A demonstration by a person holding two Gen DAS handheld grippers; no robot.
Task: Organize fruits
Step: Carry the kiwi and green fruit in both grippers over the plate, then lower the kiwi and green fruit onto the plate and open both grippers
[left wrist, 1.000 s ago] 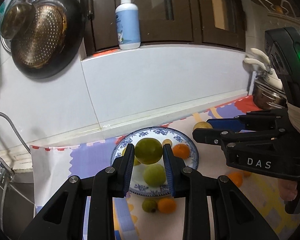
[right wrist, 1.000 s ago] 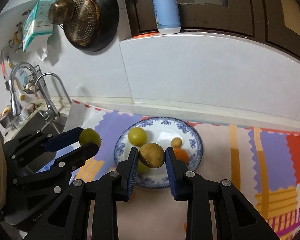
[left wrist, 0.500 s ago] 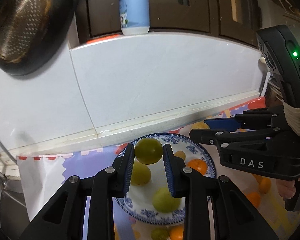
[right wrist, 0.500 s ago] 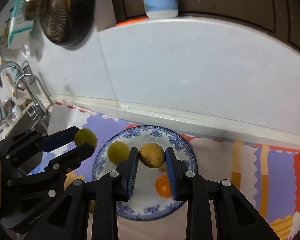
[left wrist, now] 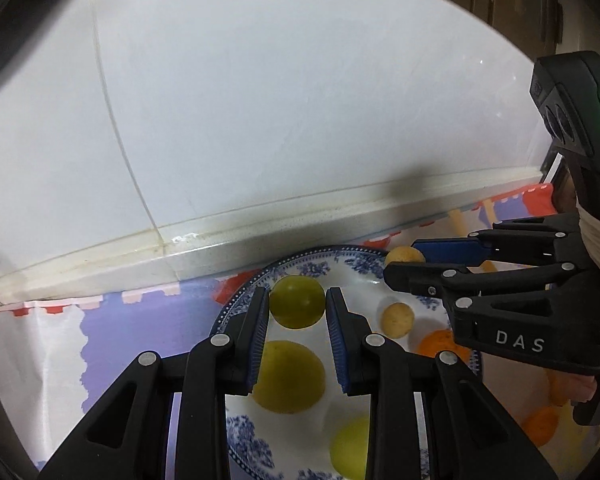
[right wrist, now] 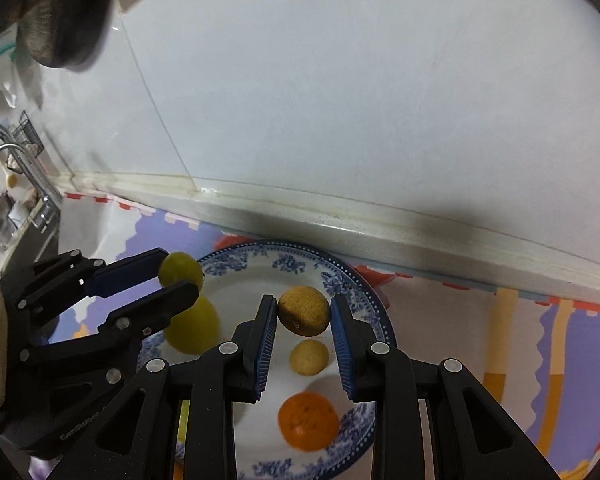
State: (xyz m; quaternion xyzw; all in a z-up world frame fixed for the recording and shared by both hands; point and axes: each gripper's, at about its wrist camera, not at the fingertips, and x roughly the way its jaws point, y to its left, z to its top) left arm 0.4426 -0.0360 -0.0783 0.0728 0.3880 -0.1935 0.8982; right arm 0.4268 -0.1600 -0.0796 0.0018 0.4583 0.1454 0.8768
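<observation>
Both claws are loaded up over the blue-and-white plate [right wrist: 356, 280] right now. The left claw [left wrist: 297, 307] is clamped on a green fruit [left wrist: 297, 301], smooth, round and a bit glossy, pinched between the blue pads right at the fingertips and held over the plate's back-left part. The right claw [right wrist: 304, 317] is squeezing a brownish-yellow fruit [right wrist: 304, 316] with rough, speckled skin and a dark blotch low on one side (couldn't tell you what kind it is), hovering above the plate's middle.

On the plate itself: just below the right claw's tips sits a small tan fruit [right wrist: 309, 357], pale and matte, and nearer the camera between that claw's fingers is an orange fruit [right wrist: 308, 420], bright with dimpled peel. Off to the right claw's left, under the left claw, a bigger yellow-green fruit [right wrist: 195, 328] rests on the plate. The left wrist view shows one more yellow-green fruit [left wrist: 350, 454] low between its fingers, blurry.

The plate sits on a colourful patterned mat [right wrist: 540, 344] on the tabletop, close to the white tiled wall [right wrist: 340, 100]. Two more orange fruits [left wrist: 542, 424] lie off the plate beyond the right claw.
</observation>
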